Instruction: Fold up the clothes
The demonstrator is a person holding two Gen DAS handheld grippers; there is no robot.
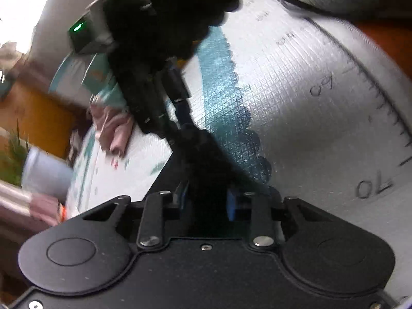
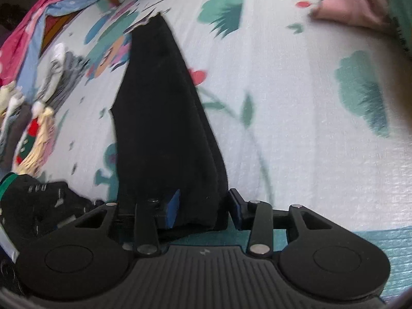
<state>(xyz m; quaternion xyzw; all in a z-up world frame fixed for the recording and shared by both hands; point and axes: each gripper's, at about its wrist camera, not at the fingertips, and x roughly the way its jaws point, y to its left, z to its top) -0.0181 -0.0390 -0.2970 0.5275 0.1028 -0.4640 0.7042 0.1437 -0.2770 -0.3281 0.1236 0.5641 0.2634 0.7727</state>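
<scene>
Both tongs, right (image 2: 199,206) and left (image 1: 203,195), pinch the long black cloth garment (image 2: 164,118); keep it taut, lowering evenly onto the patterned white mat (image 2: 296,116).

Printed play mat (image 2: 296,139), white with teal leaf shapes, spread ahead of the right gripper. Embossed mat (image 1: 296,103) bearing ruler marks lay right of the left gripper. Green light (image 1: 77,27) upper left.

Both grippers are looking matte black: left gripper (image 1: 206,200) showing round caps, silver pivot screws and blue finger pads; right gripper (image 2: 203,206) wearing a ribbed body at six o'clock.
</scene>
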